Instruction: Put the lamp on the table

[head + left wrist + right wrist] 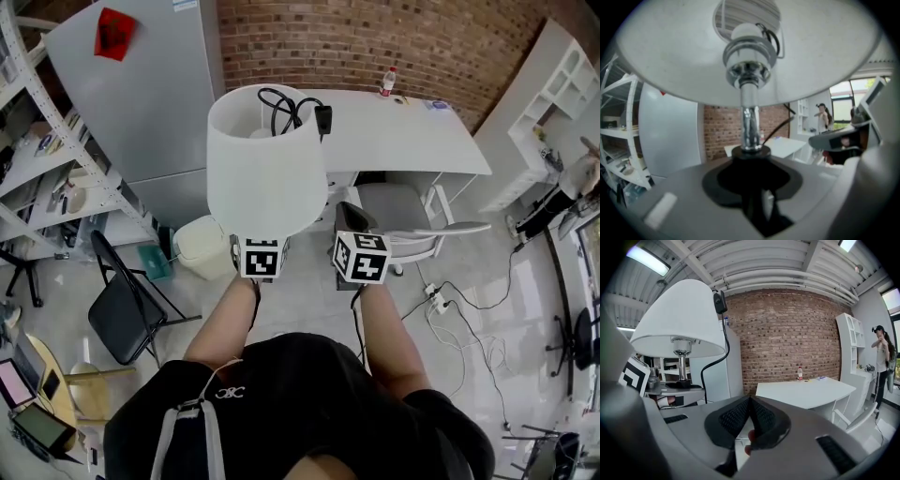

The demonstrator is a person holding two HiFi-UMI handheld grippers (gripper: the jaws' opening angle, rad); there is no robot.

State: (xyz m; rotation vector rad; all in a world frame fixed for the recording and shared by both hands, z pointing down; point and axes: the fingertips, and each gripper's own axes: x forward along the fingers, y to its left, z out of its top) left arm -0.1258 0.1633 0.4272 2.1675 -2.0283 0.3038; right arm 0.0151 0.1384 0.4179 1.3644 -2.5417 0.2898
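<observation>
Clamps left gripper (751, 177) on black foot of chrome-stemmed, white-shaded lamp (265, 159), upright in mid-air, short of long white table (403, 131). Holds right gripper (750, 409) alongside, jaws together, empty.

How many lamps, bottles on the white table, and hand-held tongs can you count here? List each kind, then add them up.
Lamp: 1
Bottle on the white table: 1
Tongs, left gripper and right gripper: 2
Total: 4
</observation>
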